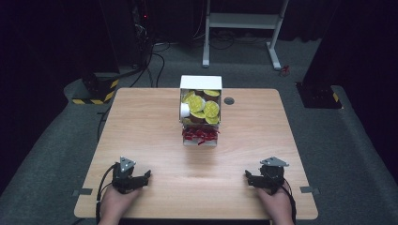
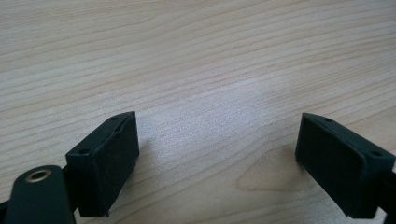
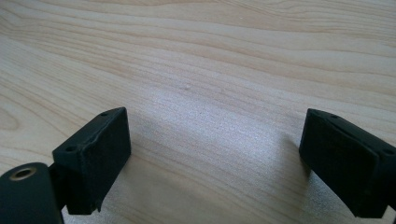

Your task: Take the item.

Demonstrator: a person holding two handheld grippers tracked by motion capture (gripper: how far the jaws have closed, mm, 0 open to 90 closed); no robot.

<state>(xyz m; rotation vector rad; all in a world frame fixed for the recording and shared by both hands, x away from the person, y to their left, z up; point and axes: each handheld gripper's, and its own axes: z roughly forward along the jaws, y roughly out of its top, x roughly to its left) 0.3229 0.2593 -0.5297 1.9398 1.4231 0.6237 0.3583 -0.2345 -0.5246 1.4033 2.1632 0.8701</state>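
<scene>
Box of capsules sits well beyond both the left gripper and right gripper, jaws spread, empty.

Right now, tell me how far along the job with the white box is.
Nothing looks done yet. The white box stands at the table's far middle with yellow-lidded cups packed in it and red pieces at its near end. Nothing is in hand: the left claw and right claw rest open on the near edge, bare wood between their jaws. Reaching for the box and handling its contents is all left.
</scene>
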